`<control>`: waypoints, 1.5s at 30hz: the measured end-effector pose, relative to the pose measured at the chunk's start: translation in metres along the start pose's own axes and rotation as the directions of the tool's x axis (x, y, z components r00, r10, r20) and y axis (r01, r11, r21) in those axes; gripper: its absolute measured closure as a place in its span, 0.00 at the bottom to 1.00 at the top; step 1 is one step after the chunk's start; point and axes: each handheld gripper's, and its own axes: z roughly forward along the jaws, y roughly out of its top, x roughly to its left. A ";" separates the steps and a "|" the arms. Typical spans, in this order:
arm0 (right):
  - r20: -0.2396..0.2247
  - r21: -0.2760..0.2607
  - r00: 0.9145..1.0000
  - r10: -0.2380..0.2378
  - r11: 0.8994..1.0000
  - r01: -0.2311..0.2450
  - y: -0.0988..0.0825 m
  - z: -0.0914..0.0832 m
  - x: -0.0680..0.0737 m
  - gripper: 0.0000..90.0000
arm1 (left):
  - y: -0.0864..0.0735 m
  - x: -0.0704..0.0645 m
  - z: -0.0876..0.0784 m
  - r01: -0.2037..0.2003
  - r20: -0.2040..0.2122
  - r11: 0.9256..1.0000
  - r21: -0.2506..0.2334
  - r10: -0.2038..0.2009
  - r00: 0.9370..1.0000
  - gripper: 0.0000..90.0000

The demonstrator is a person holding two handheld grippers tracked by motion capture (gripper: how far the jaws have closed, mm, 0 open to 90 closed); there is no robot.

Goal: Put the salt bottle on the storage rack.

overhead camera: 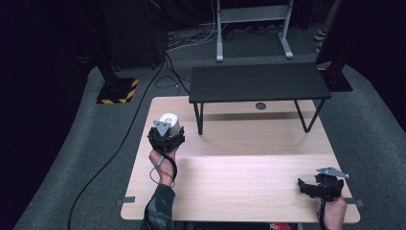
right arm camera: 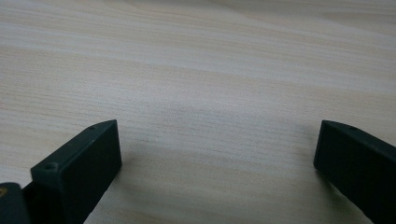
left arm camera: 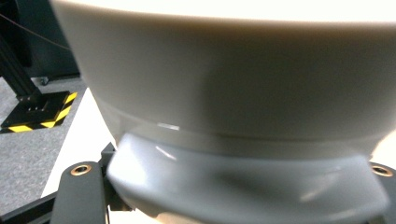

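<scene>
step: we are lifting the white glossy ceramic cup [overhead camera: 170, 122], probably a mug, left gripper [overhead camera: 168, 130] fingers pinching it above the light wooden table [overhead camera: 249, 167] | right gripper [right arm camera: 217, 154] fingers spread, idling | next: we are needing a steady carry to the black low shelf [overhead camera: 258, 82]

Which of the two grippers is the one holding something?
The left gripper, clamped on a white cup; the right gripper is open with bare table between its jaws.

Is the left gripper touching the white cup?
Touching: in the left gripper view the cup sits clamped between the left gripper jaws, its base pressed against them.
</scene>
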 end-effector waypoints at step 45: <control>-0.001 0.000 1.000 0.001 1.000 -0.001 0.000 0.000 0.000 0.00 | 0.069 -0.007 0.005 -0.022 0.106 0.999 -0.047 0.027 0.994 0.32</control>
